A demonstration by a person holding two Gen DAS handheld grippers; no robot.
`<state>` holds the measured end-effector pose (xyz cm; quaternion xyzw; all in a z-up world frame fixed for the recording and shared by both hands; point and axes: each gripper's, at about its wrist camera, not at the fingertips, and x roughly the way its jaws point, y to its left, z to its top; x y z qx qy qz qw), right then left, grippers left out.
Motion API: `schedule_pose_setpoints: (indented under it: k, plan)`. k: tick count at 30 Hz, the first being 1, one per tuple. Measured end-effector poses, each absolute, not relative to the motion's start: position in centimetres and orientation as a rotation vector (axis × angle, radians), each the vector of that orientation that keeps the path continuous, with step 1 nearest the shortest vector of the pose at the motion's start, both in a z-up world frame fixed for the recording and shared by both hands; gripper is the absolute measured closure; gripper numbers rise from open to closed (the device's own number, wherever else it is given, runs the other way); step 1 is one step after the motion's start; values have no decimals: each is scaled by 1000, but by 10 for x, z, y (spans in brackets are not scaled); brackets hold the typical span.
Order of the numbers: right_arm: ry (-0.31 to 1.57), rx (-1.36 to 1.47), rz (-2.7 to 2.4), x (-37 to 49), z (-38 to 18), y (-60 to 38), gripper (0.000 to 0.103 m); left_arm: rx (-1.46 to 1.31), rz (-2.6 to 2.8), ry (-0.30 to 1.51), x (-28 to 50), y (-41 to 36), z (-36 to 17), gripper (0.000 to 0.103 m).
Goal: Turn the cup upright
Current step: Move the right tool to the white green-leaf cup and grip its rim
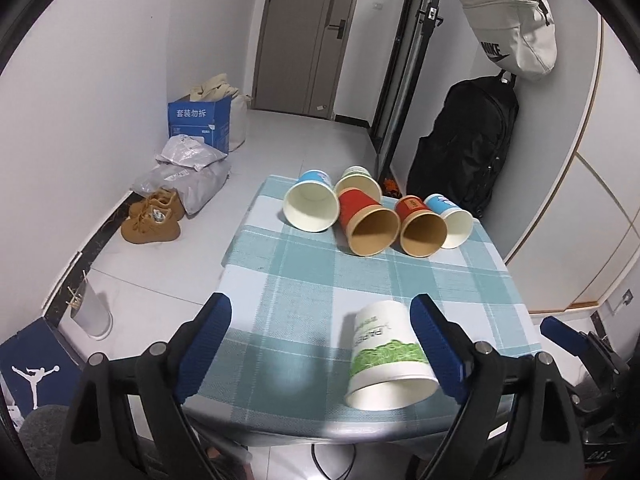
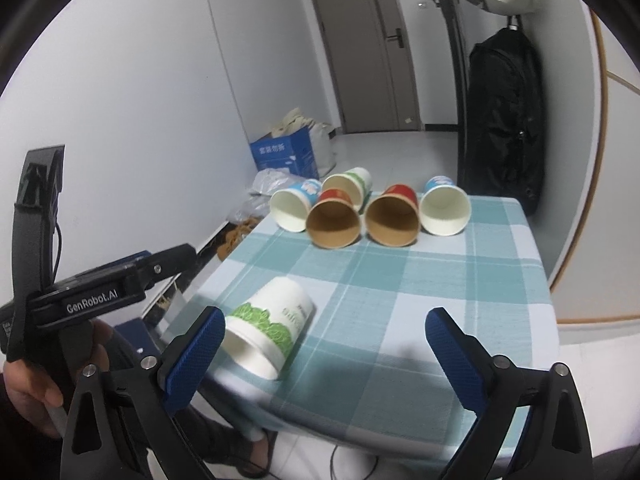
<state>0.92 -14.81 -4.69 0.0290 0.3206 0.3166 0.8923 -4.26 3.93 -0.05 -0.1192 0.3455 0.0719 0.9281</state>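
- Paper cup (image 1: 386, 354) with green print lies on its side at the lower centre of the left wrist frame, mouth toward the camera, on the near end of the checked table (image 1: 304, 280).
- Left tool (image 1: 320, 344) hangs with its blue pads spread wide; the right-hand pad sits just beside the cup's wall, the other well apart, nothing gripped, apparently lined up to close across the cup's body.
- Right tool (image 2: 324, 344) is likewise spread wide and empty in the lower part of its frame, the cup (image 2: 270, 334) just beside its left pad; it seems held back so as not to crowd the grasp.
- Five more cups (image 1: 372, 212) lie on their sides in a cluster at the upper centre, mouths facing the cameras, well apart from the near cup, likely awaiting their turn.
- Judging by this, the flip is not yet begun: the cup lies unheld.
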Motion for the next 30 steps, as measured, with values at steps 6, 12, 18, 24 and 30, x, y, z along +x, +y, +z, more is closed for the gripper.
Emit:
schedule_pose_setpoints:
  k: [6,12,18,24,30]
  plan:
    - [706,28,682,5,-52,-135,15,-303,135,721,-47,56,-2,15]
    - [751,-31,706,4,-61,-112,25,-327,145,713,-51,67,-3,15]
    - [775,-146,701,4,-73,-87,31,-348,149,729,-54,78,-8,15]
    - [779,-240,662,8,-86,-68,70,-361,150,749,-52,84,-12,15]
    - [789,-241,618,18,-91,-69,98,-376,152,760,-52,89,-14,15]
